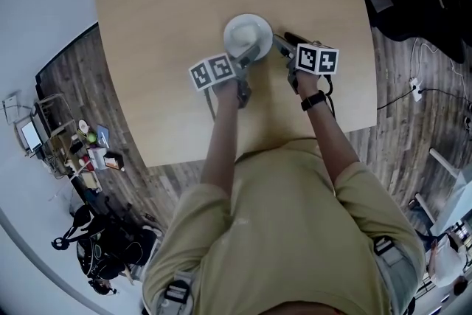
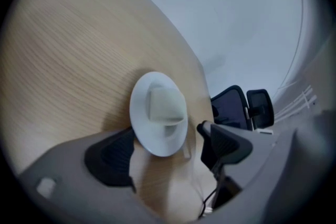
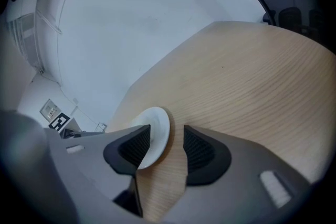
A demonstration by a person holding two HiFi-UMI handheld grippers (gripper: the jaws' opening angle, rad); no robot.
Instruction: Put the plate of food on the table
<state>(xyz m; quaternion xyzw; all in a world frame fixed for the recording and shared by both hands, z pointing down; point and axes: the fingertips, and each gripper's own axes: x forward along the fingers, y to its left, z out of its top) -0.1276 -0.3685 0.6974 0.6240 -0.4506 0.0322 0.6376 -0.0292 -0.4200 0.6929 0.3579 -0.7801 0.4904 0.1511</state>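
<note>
The plate (image 1: 248, 35) sat on the table (image 1: 169, 26), its rim between both pairs of jaws. The left gripper (image 2: 168, 152) stood at its 6 o'clock and the right gripper (image 3: 167, 148) at 3 o'clock, both with jaws parted and not gripping.

I see both arms stretched forward side by side, the left forearm (image 1: 221, 136) and right forearm (image 1: 330, 130) bare, with a dark band (image 1: 313, 100) on the right wrist. I read the left hand-held gripper (image 2: 165, 150) as unclamped: its jaws stand wide apart and only one is close to the plate (image 2: 157, 120) rim. The right hand-held gripper (image 3: 167, 147) has its jaws parted too, the rim between them with a gap on one side.
</note>
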